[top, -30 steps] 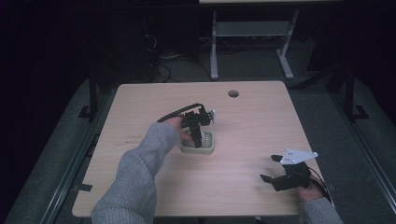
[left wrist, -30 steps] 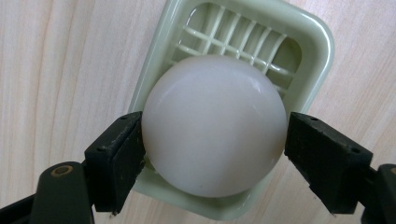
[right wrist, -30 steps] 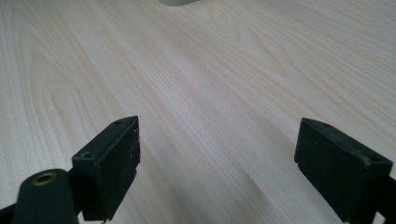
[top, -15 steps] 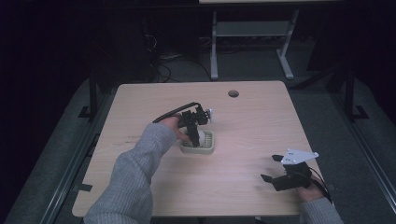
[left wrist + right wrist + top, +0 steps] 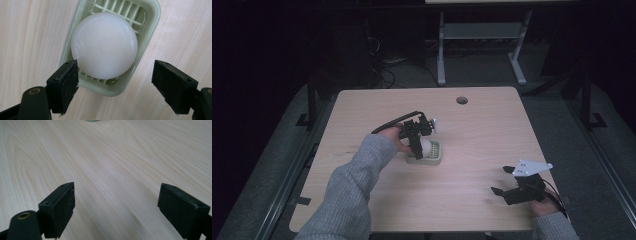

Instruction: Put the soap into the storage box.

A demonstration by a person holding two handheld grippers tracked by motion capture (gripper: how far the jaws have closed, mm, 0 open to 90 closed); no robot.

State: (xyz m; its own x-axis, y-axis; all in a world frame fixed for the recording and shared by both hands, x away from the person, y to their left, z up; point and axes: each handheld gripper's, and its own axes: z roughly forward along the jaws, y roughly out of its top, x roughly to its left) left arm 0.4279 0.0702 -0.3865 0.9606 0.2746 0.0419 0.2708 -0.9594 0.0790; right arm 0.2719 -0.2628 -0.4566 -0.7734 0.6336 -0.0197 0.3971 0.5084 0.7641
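1. You are resting the right gripper [image 5: 518, 186] at the near right of the table [image 5: 492, 125], jaws spread wide and holding nothing (bare wood is lying between them in the right gripper view).
2. You are hanging the left gripper [image 5: 113, 82] farther out, at mid-table, directly over the white soap [image 5: 104, 45], jaws parted wider than the soap and gripping nothing. The left jaw is sitting right at the soap's edge; the right jaw is standing well clear.
3. The soap is sitting in the pale green soap dish [image 5: 150, 27], slightly toward the dish's left wall.
4. You are risking a lopsided close, I judge: the nearer jaw could be pushing the smooth soap sideways, or catching the dish rim and dragging the light dish.
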